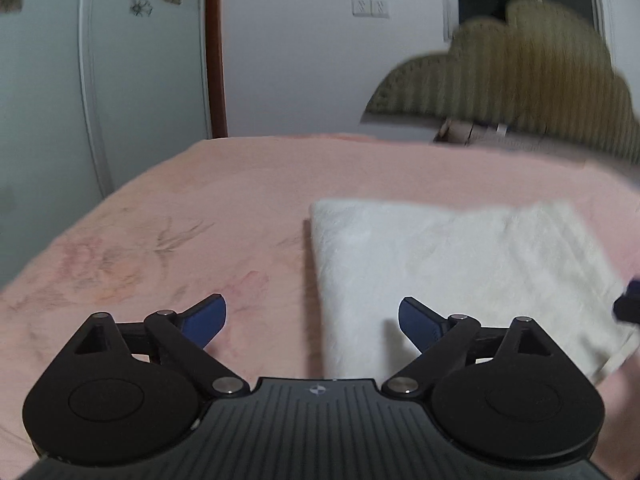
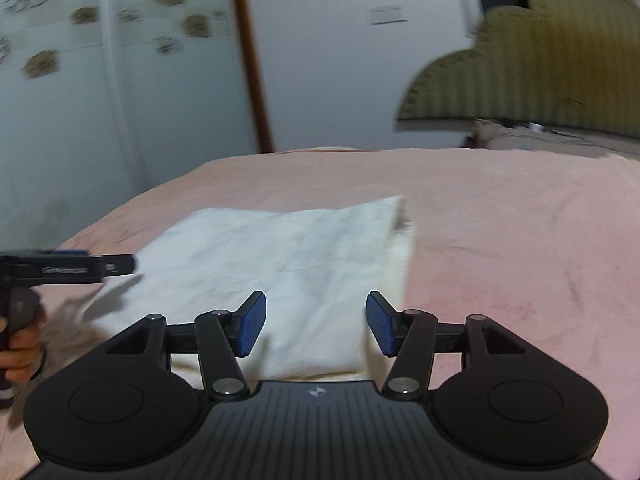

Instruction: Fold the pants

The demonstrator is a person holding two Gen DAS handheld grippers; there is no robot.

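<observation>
Your folded white pants lie on the bed, just ahead of both empty, released grippers: left gripper, right gripper.

White pants lie on a pink bedspread with faint floral print; at one o'clock, an olive ribbed headboard; gripper pads blue.

No readable text is showing anywhere. The side of the left gripper, seen from the right wrist, is carrying a pale strip of lettering too blurred to read. Each gripper body is showing only a small round emblem.
</observation>
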